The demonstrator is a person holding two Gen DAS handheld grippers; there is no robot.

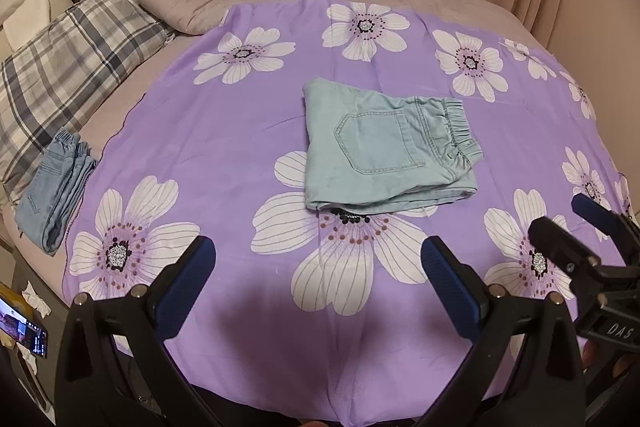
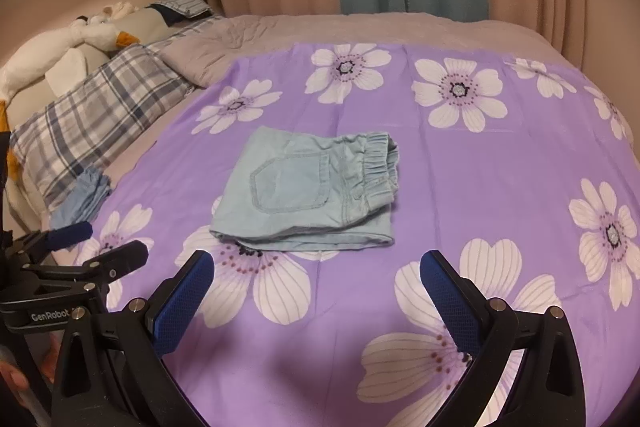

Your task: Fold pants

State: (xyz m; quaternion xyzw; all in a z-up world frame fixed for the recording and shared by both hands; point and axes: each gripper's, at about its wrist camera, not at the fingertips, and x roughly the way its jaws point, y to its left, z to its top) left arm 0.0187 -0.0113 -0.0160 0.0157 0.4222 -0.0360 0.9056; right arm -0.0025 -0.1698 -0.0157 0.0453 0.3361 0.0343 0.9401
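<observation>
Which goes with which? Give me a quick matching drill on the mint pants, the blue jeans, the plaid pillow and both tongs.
Things:
1. mint pants
2. blue jeans
3. plaid pillow
4. left tongs, right tongs

States:
A. open, holding nothing
B. folded, mid-sheet, pocket up
C. folded at the sheet's left edge
D. beside the stuffed goose

Pairs: 1-B, 2-C, 3-D, 4-A

The left gripper is held with its blue-padded fingers spread wide, nothing gripped. The right gripper is likewise held wide apart, unloaded, just beside it.
</observation>
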